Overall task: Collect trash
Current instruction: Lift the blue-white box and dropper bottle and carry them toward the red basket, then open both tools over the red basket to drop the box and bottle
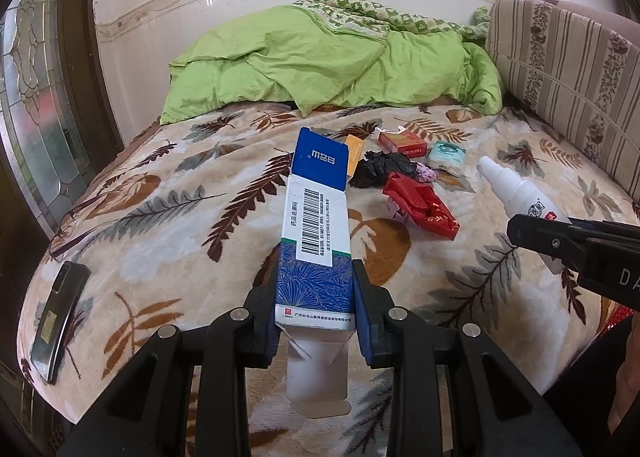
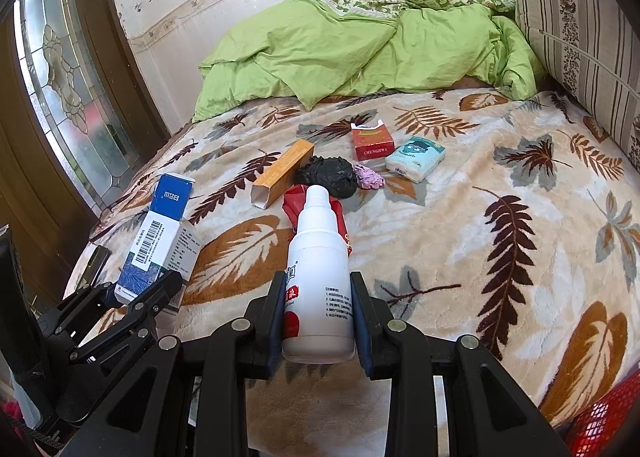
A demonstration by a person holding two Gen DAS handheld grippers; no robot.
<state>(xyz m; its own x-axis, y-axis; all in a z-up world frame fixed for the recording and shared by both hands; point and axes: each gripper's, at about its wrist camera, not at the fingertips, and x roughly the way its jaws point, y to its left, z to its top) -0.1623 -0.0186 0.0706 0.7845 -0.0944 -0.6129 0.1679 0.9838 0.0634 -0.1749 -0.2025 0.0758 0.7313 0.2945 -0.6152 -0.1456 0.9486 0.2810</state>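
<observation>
I have both claws loaded above the bed (image 1: 168, 193), so this is the carry step. The left claw (image 1: 316, 297) is clamped on the blue and white carton (image 1: 316, 217), which juts forward from its jaws. The right claw (image 2: 318, 317) pinches the white bottle (image 2: 318, 257), nozzle pointing ahead. More trash lies beyond both claws: an orange box (image 2: 282, 173), red cigarette pack (image 2: 372, 145), tissue pack (image 2: 416, 159), black bag (image 2: 328, 175). A red basket (image 2: 600, 425) shows low to the right claw's right; I judge the next move is dropping both there.
</observation>
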